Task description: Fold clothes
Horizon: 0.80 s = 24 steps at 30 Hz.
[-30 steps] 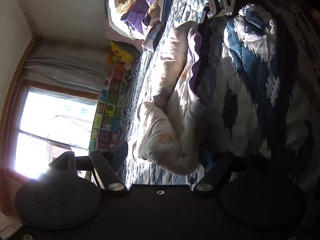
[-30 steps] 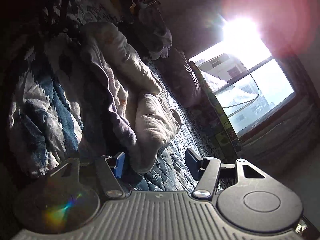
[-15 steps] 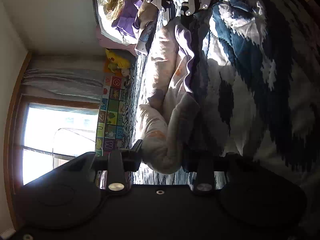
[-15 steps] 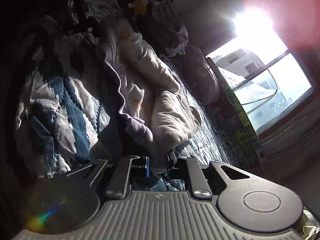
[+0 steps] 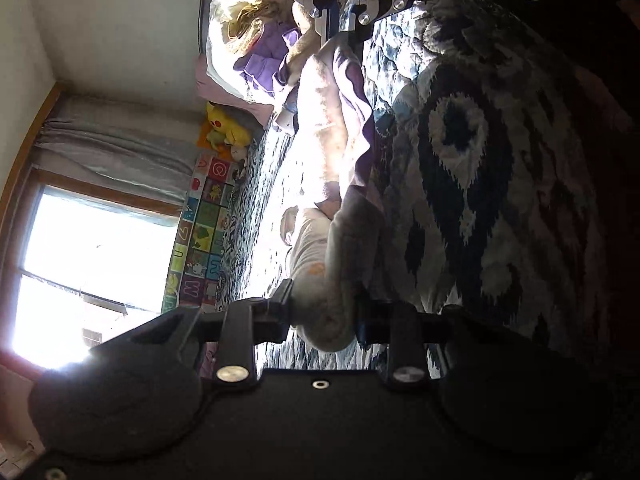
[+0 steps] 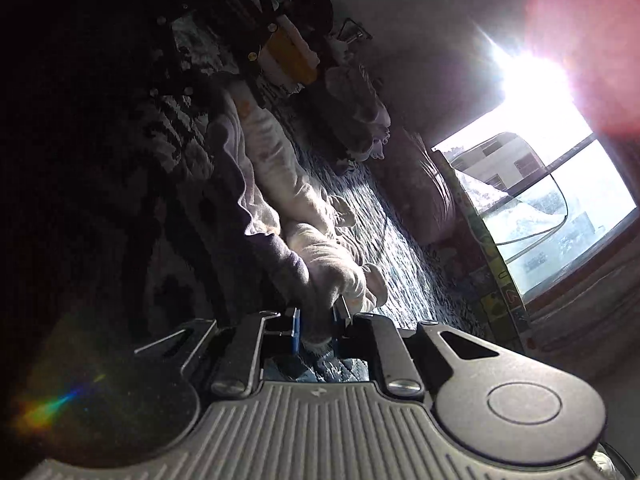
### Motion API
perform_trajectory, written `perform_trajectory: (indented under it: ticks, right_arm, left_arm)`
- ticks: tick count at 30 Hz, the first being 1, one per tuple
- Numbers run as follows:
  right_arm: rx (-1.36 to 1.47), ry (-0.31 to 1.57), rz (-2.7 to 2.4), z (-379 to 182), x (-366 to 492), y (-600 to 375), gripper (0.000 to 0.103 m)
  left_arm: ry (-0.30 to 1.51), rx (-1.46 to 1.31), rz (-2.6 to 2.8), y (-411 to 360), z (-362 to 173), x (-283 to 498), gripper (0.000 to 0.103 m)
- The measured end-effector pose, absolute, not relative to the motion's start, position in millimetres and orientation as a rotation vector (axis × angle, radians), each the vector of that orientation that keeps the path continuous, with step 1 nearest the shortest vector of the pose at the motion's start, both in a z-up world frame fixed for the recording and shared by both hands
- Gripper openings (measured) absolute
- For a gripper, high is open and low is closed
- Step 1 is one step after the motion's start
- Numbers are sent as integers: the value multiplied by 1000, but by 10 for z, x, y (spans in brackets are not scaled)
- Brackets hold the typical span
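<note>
A quilted bedspread (image 5: 492, 184) with a dark blue and white pattern fills the right half of the left wrist view; its far edge is lit by strong sun. A bright window (image 5: 92, 264) is seen at the lower left of that frame, a grey curtain (image 5: 120, 152) above it, and a strip of alphabet play mat (image 5: 200, 236) along the bed's edge. A yellow plush toy (image 5: 224, 128) and a heap of pale and purple laundry (image 5: 256, 52) are seen toward the upper middle. In the right wrist view the window glare (image 6: 532, 80) occupies the upper right, and much of the left side is lost in shadow.

A pale garment with a purple lining (image 5: 340, 152) is stretched along the bedspread, from the lower centre to the top centre of the left wrist frame. Its near end is pinched between the closed fingers of the left gripper (image 5: 324, 312). Its far end is held by the right gripper (image 6: 316, 328), whose blue-padded fingers are pressed together on the cloth at the lower centre of the right wrist frame.
</note>
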State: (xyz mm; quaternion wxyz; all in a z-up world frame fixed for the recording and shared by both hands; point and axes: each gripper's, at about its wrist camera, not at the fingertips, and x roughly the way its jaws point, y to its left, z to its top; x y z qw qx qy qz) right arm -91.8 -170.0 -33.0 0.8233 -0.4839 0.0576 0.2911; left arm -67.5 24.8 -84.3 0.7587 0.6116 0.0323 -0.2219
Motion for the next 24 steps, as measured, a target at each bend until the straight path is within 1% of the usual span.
perform_trajectory:
  ticks: [2,4,6,10,14,17,19,21,24]
  right_arm:
    - [-979,123,623,-197,-869,-1721,16]
    - [-888,139,614,-13,-693,-1740,16]
    - [-796,154,608,135,-508,-1771,16]
    - [-565,202,612,365,-41,-1872,17]
    - [-249,282,606,398,592,-2067,19]
    - [1,340,591,298,995,-2219,20]
    - [191,376,569,123,1260,-2311,26]
    - [337,395,543,-95,1443,-2368,47]
    - [493,406,533,-371,1539,-2446,53]
  left_arm:
    - [101,1274,-514,281,-665,-613,32]
    - [136,1198,-547,312,-471,-510,32]
    - [179,1072,-583,340,-245,-292,35]
    - [242,762,-626,572,84,89,35]
    - [297,385,-642,837,201,578,35]
    - [335,65,-630,1101,76,891,35]
    - [357,-105,-592,1184,-50,1134,35]
    - [372,-248,-545,1278,-171,1284,35]
    - [407,-377,-509,1349,-289,1461,35]
